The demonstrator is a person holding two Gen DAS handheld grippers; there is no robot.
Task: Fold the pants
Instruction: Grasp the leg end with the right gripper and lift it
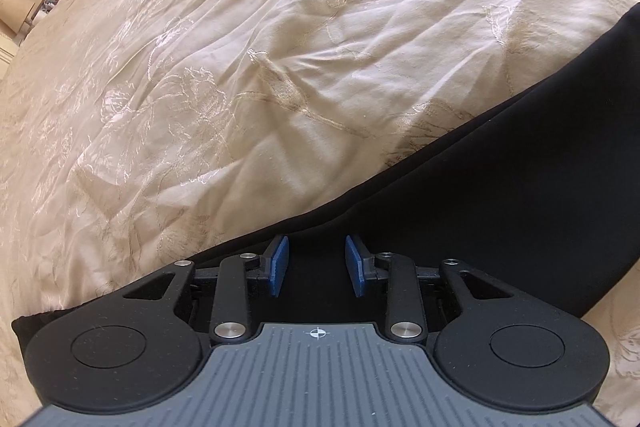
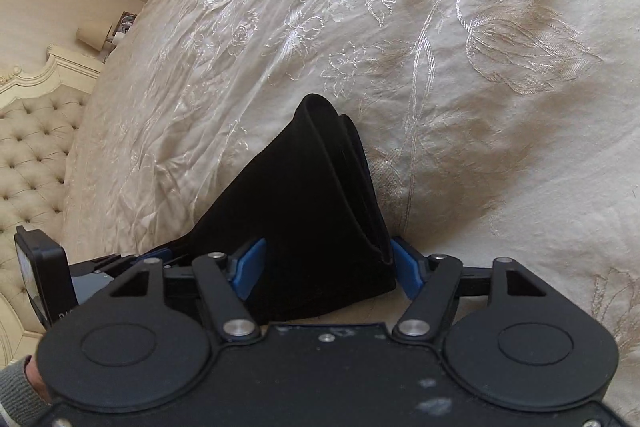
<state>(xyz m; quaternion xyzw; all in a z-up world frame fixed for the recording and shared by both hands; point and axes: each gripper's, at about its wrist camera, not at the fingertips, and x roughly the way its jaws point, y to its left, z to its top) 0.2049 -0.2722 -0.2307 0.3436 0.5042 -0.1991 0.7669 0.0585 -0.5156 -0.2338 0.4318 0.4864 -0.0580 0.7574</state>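
Note:
The black pants (image 1: 480, 207) lie across the lower right of the left wrist view, on a cream bedspread (image 1: 240, 67). My left gripper (image 1: 317, 263) sits on their near edge, its blue pads a little apart, and dark cloth fills the gap between them. In the right wrist view a folded, layered end of the pants (image 2: 304, 187) rises between the blue pads of my right gripper (image 2: 330, 267) and touches both. From there the cloth runs left toward the left gripper's housing (image 2: 44, 275) at the frame's edge.
The embroidered bedspread (image 2: 480, 67) is rumpled and fills most of both views. A tufted headboard (image 2: 32, 155) and a small lamp (image 2: 94, 33) stand at the far left. A hand in a grey sleeve (image 2: 24, 387) holds the right gripper.

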